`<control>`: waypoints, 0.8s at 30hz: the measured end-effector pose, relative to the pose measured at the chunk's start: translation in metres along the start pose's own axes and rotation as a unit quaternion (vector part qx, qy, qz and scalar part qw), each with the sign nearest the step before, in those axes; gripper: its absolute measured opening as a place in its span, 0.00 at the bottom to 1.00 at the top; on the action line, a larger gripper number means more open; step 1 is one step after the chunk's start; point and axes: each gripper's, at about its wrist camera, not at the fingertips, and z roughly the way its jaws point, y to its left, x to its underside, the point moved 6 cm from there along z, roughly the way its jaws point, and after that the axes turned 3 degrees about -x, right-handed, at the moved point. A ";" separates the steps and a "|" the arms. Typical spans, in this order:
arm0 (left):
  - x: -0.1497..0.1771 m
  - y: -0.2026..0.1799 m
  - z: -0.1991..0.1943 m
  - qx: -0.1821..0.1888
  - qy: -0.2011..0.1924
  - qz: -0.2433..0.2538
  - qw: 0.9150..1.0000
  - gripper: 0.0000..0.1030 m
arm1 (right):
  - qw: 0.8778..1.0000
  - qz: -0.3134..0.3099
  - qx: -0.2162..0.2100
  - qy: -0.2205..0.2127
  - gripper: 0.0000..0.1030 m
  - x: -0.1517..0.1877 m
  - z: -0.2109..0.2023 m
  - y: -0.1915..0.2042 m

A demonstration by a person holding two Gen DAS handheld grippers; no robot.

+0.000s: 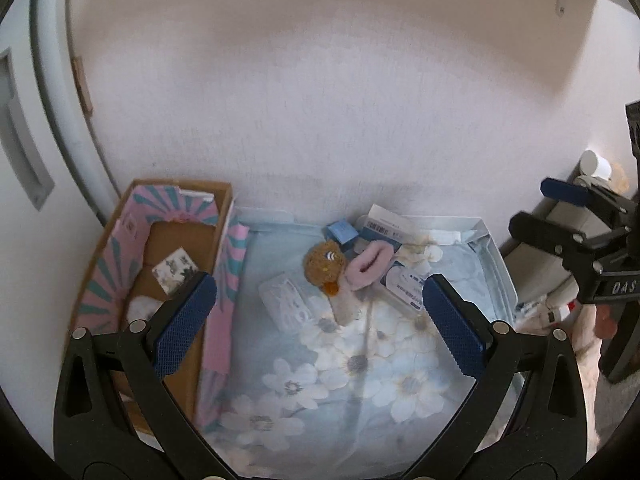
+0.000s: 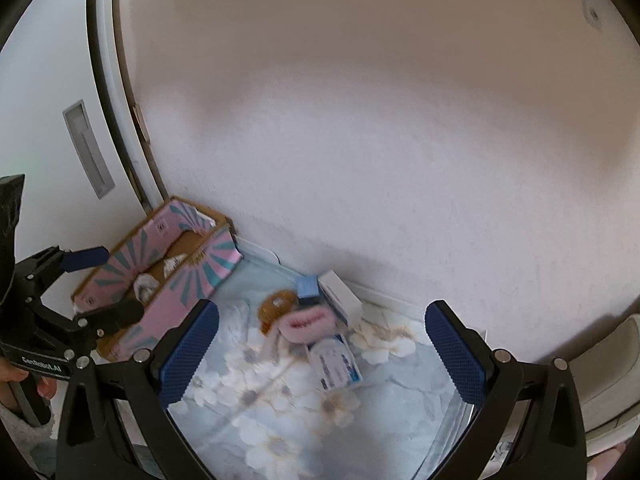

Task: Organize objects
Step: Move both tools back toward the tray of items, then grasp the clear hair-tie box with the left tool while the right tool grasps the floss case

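Both tools empty and spread wide: left tool hangs over the near middle of the shallow blue floral-print tray, right tool hovers over the same tray from the other side, neither touching anything. Looks like the approach step of a sort: loose items sit bunched at the tray's far edge against the wall, and the pink-and-teal striped cardboard box beside the tray's left edge already holds a small floral-print square packet and something white. Likely next pick is the brown round plush toy or the pink fluffy hair clip, which touch each other; the move calls for lowering and closing on one without dragging the other. White-and-blue printed cartons, a small blue box, a clear plastic blister pack and a white-and-blue sachet crowd the pile, so clearance is tight. Wall close behind limits the far-side approach. Frames are motion-blurred.
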 end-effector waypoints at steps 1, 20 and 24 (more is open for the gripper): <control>0.004 -0.003 0.004 -0.005 0.001 -0.006 1.000 1.00 | 1.000 -0.001 -0.003 0.001 1.00 0.005 0.003 -0.003; 0.080 0.011 0.139 -0.093 0.072 -0.096 0.988 0.83 | 0.997 -0.049 -0.020 0.062 1.00 0.094 0.112 -0.025; 0.081 0.024 0.162 -0.109 0.078 -0.104 0.986 0.83 | 0.995 -0.062 -0.017 0.074 1.00 0.100 0.134 -0.026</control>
